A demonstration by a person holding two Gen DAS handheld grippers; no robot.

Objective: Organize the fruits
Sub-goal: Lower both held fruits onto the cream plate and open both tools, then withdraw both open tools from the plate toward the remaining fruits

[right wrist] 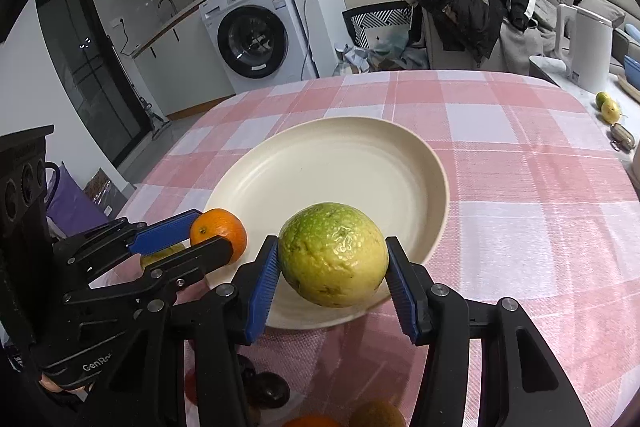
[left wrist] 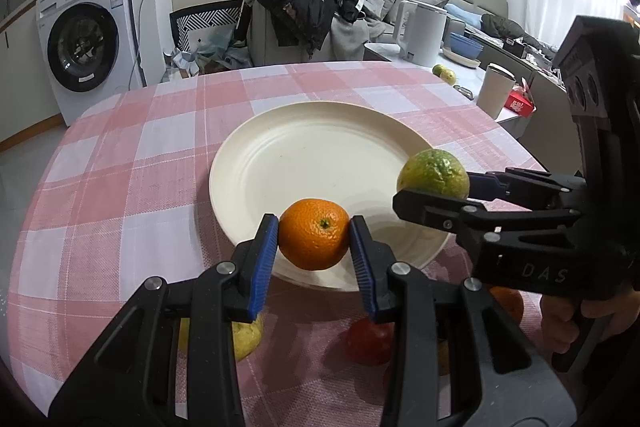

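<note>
My left gripper [left wrist: 314, 241] is shut on an orange tangerine [left wrist: 313, 233], held over the near rim of a cream plate [left wrist: 304, 151]. My right gripper [right wrist: 333, 269] is shut on a larger green-yellow citrus [right wrist: 333, 254], held above the plate [right wrist: 340, 163] at its near edge. In the left wrist view the right gripper [left wrist: 434, 187] comes in from the right with the green citrus [left wrist: 434, 173]. In the right wrist view the left gripper [right wrist: 208, 233] and tangerine [right wrist: 219, 230] show at the left. The plate holds no fruit.
On the pink checked tablecloth [left wrist: 120, 187] below the grippers lie a yellow fruit [left wrist: 246, 341], a red fruit [left wrist: 368, 343] and an orange one [left wrist: 510, 305]. Dark fruits [right wrist: 266, 389] lie near the front edge. A white kettle [left wrist: 420, 33] and a cup [left wrist: 494, 91] stand on the counter beyond.
</note>
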